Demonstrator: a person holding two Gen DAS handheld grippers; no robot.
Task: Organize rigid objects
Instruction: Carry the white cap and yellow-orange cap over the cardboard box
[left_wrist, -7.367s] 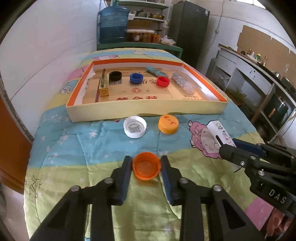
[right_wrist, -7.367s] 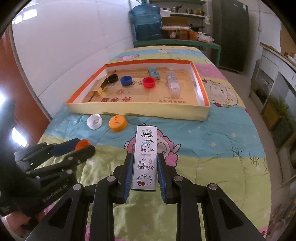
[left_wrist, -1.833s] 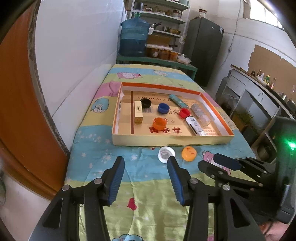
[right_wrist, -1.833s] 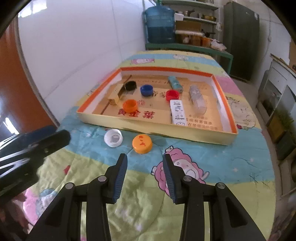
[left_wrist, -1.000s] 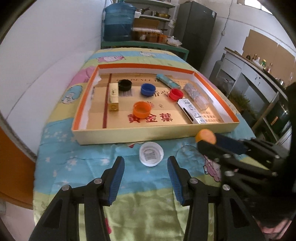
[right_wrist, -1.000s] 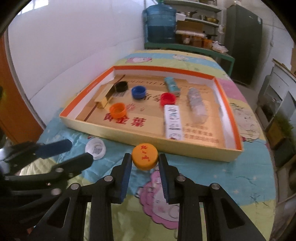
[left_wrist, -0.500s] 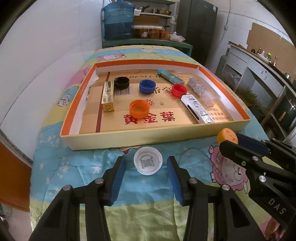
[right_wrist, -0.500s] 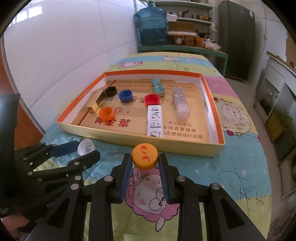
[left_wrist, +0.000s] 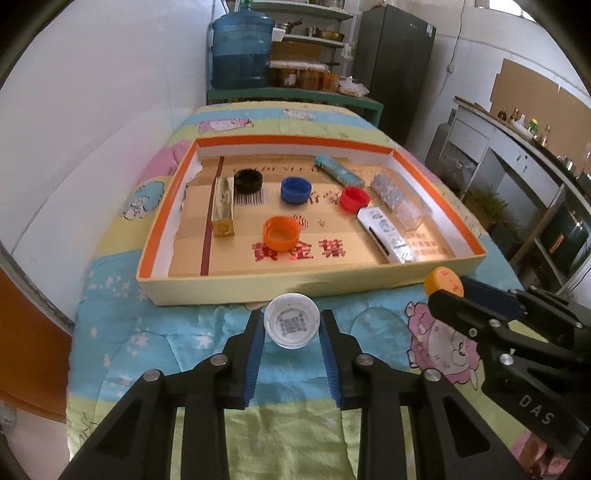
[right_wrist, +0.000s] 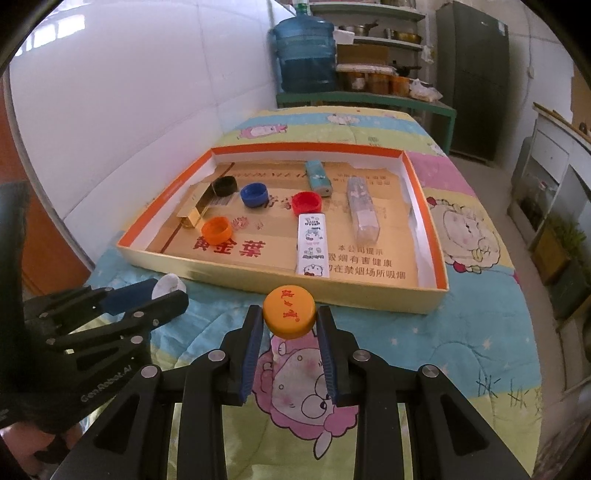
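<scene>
Both tongs grip bottle caps just short of a shallow cardboard tray (left_wrist: 258, 286) on a cartoon blanket (left_wrist: 129, 332): left gripper (left_wrist: 291, 338) clamps a white cap (left_wrist: 291, 325), right gripper (right_wrist: 290, 328) clamps a yellow-orange cap (right_wrist: 290, 312).

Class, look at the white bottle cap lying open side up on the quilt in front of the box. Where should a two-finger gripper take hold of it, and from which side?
Grip the white bottle cap across its round outer wall, one finger on each side, coming in low from the near side along the quilt. It lies flat and open side up, so only the short rim offers parallel surfaces. The left gripper already straddles it this way.
</scene>
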